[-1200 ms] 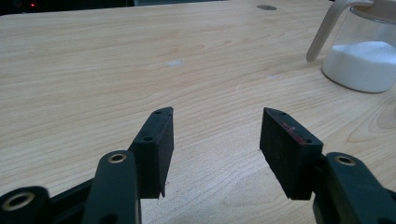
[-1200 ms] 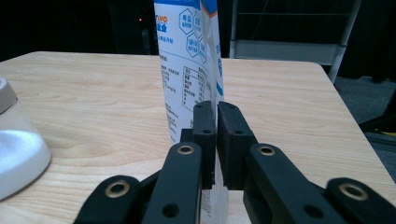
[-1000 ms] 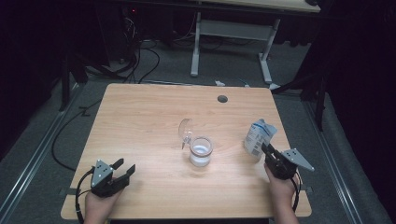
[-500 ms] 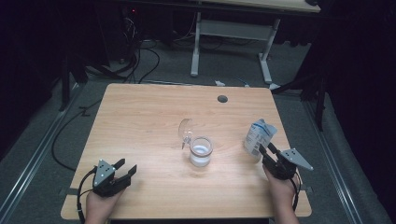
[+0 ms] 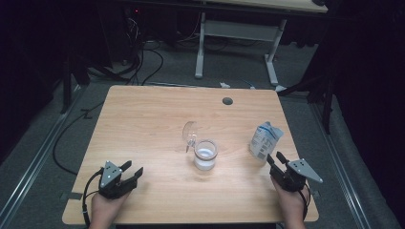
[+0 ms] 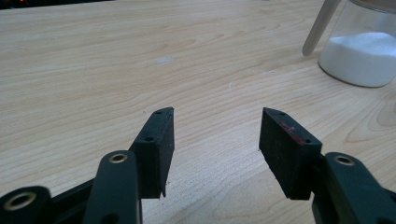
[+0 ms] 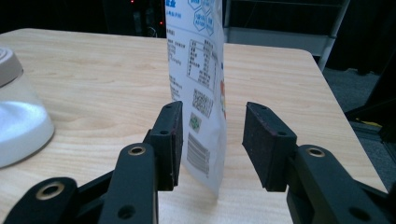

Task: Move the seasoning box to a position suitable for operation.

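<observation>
A white and blue printed pouch [image 5: 265,140] stands upright near the table's right edge. Its near edge [image 7: 196,70] sits between the jaws of my right gripper [image 5: 274,160] [image 7: 215,109]. Those jaws have just been opening; the left pad is close to the pouch and the right pad stands clear of it. In the middle of the table stands a glass jar [image 5: 206,155] [image 7: 18,116] with white powder in its bottom, its hinged lid [image 5: 190,131] tipped open behind it. My left gripper [image 5: 133,167] [image 6: 217,112] rests open at the front left with bare wood between its jaws, and the jar [image 6: 364,56] is off to its right.
The wooden table [image 5: 143,119] has a round cable hole [image 5: 227,100] near its far edge. The pouch stands close to the right rim. Beyond the table are a white desk frame [image 5: 239,33] and cables on a dark floor.
The right gripper's jaws stand wider apart around the pouch than a second ago. The pouch stays upright. Both hands and the jar have kept their places.
</observation>
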### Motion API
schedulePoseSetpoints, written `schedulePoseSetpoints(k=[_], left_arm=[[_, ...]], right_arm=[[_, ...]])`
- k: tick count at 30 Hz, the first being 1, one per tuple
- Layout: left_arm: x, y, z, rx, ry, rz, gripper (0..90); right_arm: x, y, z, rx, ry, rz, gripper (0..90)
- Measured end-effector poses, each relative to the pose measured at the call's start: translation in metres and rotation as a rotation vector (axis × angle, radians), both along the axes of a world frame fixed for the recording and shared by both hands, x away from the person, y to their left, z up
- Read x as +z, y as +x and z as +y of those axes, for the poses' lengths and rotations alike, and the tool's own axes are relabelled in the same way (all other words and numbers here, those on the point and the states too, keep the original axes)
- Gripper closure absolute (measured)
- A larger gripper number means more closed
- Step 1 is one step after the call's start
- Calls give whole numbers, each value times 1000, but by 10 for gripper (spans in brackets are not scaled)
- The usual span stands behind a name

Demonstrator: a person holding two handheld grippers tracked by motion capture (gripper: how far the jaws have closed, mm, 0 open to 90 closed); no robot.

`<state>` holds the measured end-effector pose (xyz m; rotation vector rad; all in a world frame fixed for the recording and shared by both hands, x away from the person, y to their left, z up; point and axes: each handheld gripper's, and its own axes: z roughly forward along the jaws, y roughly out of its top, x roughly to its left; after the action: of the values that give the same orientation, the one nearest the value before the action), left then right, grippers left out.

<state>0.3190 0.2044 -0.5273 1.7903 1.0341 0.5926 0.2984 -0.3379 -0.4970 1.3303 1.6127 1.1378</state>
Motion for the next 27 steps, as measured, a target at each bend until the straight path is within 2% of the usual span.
schedulePoseSetpoints(k=[8, 17, 27], left_arm=[[0, 4, -2, 0, -2, 12, 467], [-1, 5, -7, -5, 5, 12, 466], [-1, 3, -6, 4, -10, 11, 481]], right_arm=[[-3, -12, 4, 3, -20, 8, 579], [-6, -20, 12, 34, -33, 13, 580], [-10, -14, 32, 97, -47, 37, 590]])
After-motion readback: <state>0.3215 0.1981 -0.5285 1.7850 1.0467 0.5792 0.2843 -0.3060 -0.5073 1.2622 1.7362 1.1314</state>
